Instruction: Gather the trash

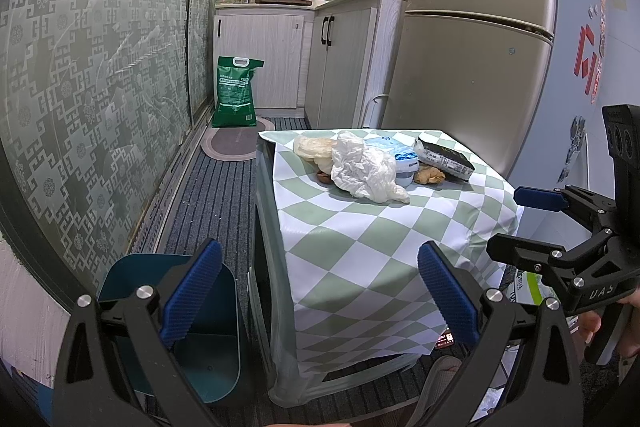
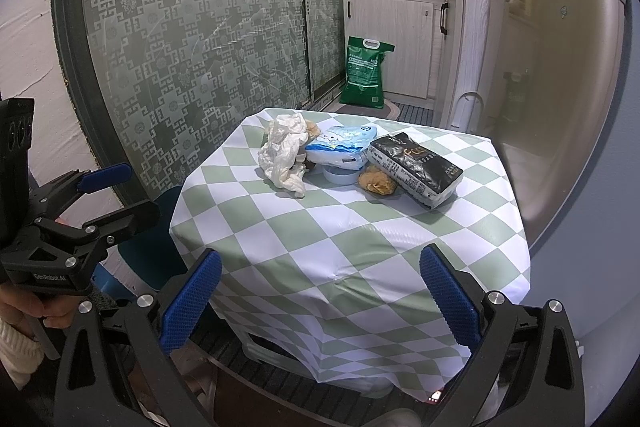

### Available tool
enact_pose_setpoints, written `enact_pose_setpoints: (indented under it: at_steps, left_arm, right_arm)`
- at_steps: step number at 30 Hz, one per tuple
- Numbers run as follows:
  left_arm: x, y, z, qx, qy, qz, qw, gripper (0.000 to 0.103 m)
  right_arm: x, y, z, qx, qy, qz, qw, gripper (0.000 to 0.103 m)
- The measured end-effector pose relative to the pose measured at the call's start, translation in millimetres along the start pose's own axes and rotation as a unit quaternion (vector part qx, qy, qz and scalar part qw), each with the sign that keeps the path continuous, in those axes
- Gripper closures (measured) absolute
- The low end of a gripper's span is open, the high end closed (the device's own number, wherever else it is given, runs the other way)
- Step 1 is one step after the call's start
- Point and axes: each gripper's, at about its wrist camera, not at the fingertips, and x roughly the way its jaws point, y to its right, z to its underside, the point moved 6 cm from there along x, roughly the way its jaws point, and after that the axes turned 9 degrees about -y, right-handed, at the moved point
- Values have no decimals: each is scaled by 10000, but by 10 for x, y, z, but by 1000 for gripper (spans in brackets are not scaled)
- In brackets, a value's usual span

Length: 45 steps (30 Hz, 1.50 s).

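Checkered tablecloth [image 2: 360, 247], near half bare

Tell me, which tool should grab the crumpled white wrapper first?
Probably the left tool. The white wrapper lies on the table's left side, above the teal bin. Both tools are open and empty; the right tool faces the black packet.

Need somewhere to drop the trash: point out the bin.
The teal bin stands open on the floor at the table's left side, below the patterned glass door; the left wrist view shows it behind the left gripper's finger.
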Motion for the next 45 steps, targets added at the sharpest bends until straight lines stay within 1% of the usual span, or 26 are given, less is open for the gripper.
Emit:
enact_pose_setpoints:
  at_steps: [25, 30, 34, 37, 38, 41, 43, 45]
  left_arm:
    - [-6, -2, -1, -4, 8, 3, 10000, 3]
    - [-43, 22, -28, 9, 35, 60, 10000, 3]
    - [-46, 47, -37, 73, 79, 7, 9999, 3]
    - [-41, 63, -44, 69, 75, 102, 9999, 3]
    - [-37, 68, -43, 82, 80, 169, 9998, 3]
    - [-36, 86, -27, 112, 119, 296, 9994, 3]
    - [-23, 115, -21, 210, 127, 337, 9991, 7]
    - [7, 152, -33, 302, 81, 374, 9988, 21]
  right_arm:
    - [-4, -7, -1, 4, 0, 6, 10000, 3]
    - [-10, -4, -7, 61, 14, -75, 10000, 3]
    - [8, -9, -11, 78, -29, -80, 9999, 3]
    - [-3, -47, -20, 14, 18, -97, 10000, 3]
    - [-11, -60, -24, -18, 34, -94, 9999, 4]
    - [-28, -56, -21, -63, 37, -97, 9999, 13]
    - [-38, -19, -7, -38, 11, -105, 9999, 18]
    - [-77, 35, -16, -12, 31, -99, 9999, 19]
